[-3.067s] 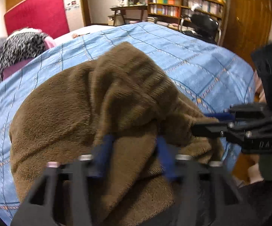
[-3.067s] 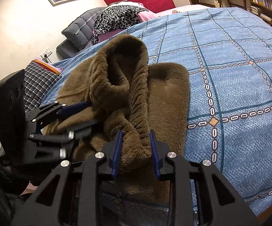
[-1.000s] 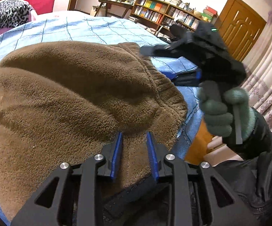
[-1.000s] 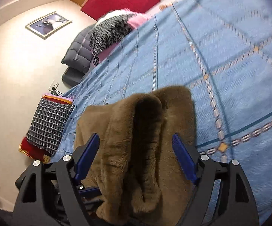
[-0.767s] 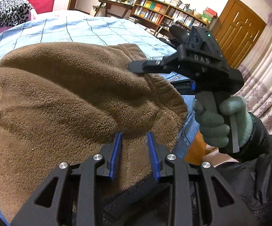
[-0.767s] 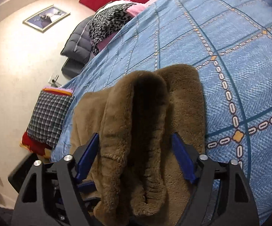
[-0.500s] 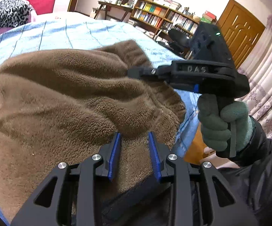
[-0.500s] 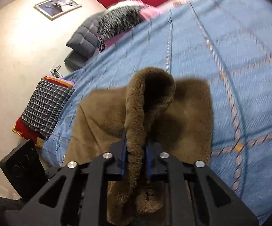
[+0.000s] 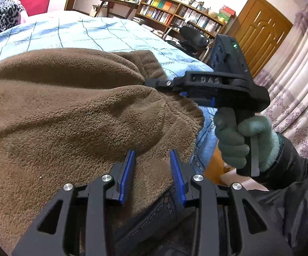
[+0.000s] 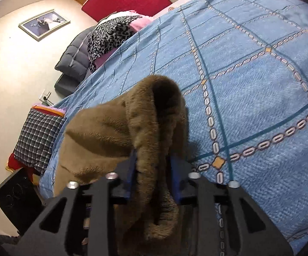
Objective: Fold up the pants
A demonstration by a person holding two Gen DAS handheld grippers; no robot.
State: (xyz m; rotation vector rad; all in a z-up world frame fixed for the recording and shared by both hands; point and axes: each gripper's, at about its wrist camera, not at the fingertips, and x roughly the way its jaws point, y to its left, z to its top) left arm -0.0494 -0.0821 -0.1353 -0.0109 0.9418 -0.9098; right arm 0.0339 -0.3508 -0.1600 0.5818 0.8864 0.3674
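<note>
A bed with a blue checked cover fills most of both views. On its near edge lies the brown fleece pants, bunched and partly raised off the cover. The right tool, held by a green-gloved hand, is clamped on an upright fold of the ribbed waistband. The left tool has its blue pads set around a lower edge of the pants with a moderate gap; whether they grip the fabric cannot be told. A leopard-print garment lies at the far end of the bed, and a plaid cushion sits beside it.
</note>
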